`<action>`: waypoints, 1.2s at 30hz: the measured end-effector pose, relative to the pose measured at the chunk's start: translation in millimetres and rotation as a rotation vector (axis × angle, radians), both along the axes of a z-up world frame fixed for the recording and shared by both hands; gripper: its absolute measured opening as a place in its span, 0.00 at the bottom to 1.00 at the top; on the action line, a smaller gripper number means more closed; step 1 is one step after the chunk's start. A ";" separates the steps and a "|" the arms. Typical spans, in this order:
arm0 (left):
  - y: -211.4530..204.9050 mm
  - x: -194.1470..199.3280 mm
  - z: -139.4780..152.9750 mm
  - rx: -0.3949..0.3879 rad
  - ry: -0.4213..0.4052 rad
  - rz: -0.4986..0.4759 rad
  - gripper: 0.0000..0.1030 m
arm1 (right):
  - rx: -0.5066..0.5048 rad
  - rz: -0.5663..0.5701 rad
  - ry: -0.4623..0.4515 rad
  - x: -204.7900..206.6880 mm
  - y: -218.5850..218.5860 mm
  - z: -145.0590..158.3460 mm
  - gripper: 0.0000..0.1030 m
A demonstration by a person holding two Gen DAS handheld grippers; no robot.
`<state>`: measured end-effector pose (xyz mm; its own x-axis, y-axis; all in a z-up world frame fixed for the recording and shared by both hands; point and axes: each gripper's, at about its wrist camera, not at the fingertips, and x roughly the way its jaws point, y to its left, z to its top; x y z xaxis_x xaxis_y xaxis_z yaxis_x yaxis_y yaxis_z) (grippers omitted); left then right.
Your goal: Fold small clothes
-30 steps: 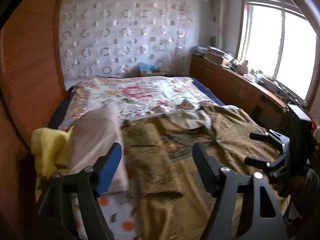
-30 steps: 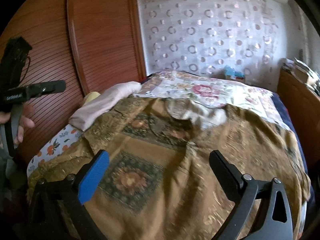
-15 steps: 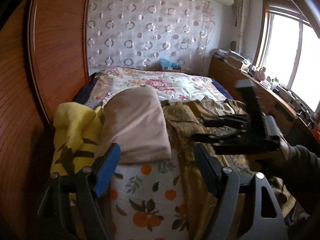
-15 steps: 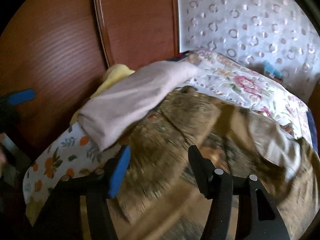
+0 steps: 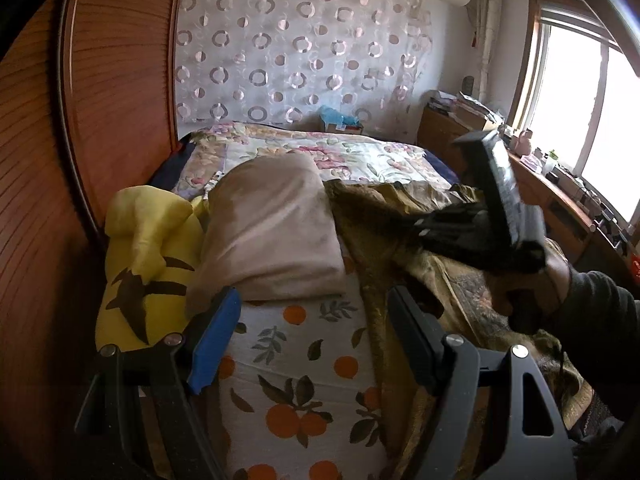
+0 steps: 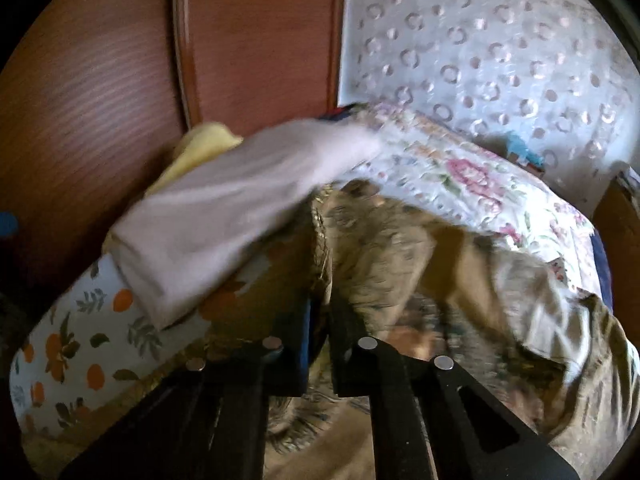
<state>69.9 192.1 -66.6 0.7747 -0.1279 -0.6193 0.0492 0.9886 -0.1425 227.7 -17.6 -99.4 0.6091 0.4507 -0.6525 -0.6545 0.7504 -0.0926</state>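
A brown and gold patterned garment [image 5: 380,248] [image 6: 380,248] lies spread over the bed. My right gripper [image 6: 318,308] [image 5: 420,228] is at the garment's left edge. Its jaws are closing tight, and the gold-trimmed hem is pinched between the pads. A hand and a dark sleeve hold it in the left wrist view. My left gripper [image 5: 310,300] stands open over the orange-print sheet [image 5: 304,360], just left of the same edge, with nothing between its fingers.
A folded beige cloth [image 5: 272,232] [image 6: 224,224] and a yellow item [image 5: 140,264] lie beside the garment against the wooden wardrobe [image 5: 100,80]. A floral quilt [image 5: 340,156] covers the far bed. A cluttered desk [image 5: 560,200] runs under the window at the right.
Both grippers swung left toward the wardrobe side of the bed and dropped a little. The right gripper went from wide open to shut on the garment's edge. The left stayed open.
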 end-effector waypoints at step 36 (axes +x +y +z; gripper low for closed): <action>-100.6 49.2 -35.8 0.029 0.100 -0.163 0.74 | 0.025 -0.322 -0.028 -117.6 -240.1 17.5 0.56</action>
<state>119.1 91.5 -102.5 0.6794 -0.2277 -0.6976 0.1964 0.9724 -0.1261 110.0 -257.7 -82.0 0.7405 0.2480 -0.6246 -0.3808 0.9207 -0.0858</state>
